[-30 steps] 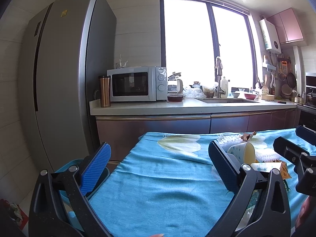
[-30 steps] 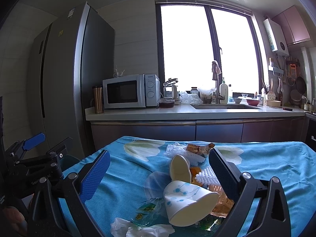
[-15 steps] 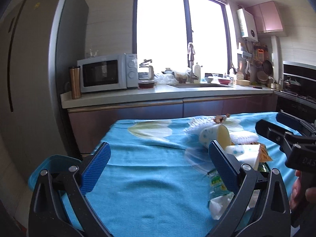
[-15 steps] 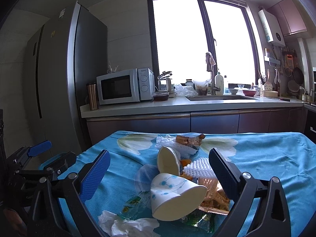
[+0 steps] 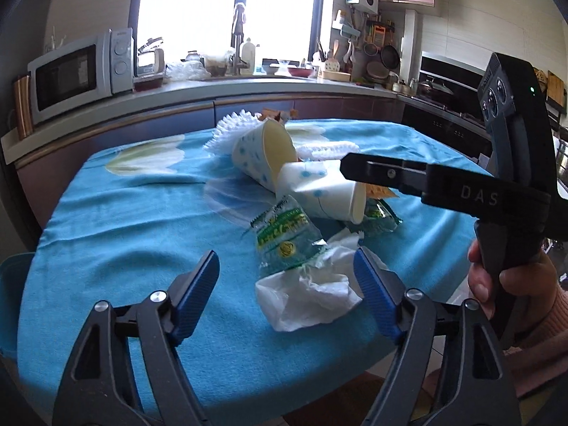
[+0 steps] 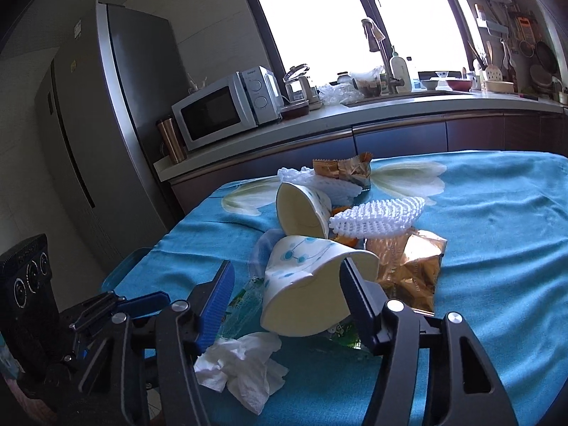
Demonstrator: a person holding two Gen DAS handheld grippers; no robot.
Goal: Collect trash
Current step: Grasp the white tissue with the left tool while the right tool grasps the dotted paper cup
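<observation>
Progress: nothing is collected yet, judging by the heap lying whole on the blue tablecloth. At the lower left of the right wrist view, a blue bin edge shows beside the table; it looks like the likely destination.

Left gripper, bottom centre of its own view: jaws part-wide and closing, with the crumpled white tissue between them and not yet pinched. Just above it lies a green-printed clear wrapper.

Right gripper, bottom centre of its view: jaws closing around the near paper cup, which lies on its side, rim dented; the right pad appears to touch the rim, the left pad stands apart.

Further right and upward: a second paper cup, white foam netting, and a gold foil packet, all untouched.
</observation>
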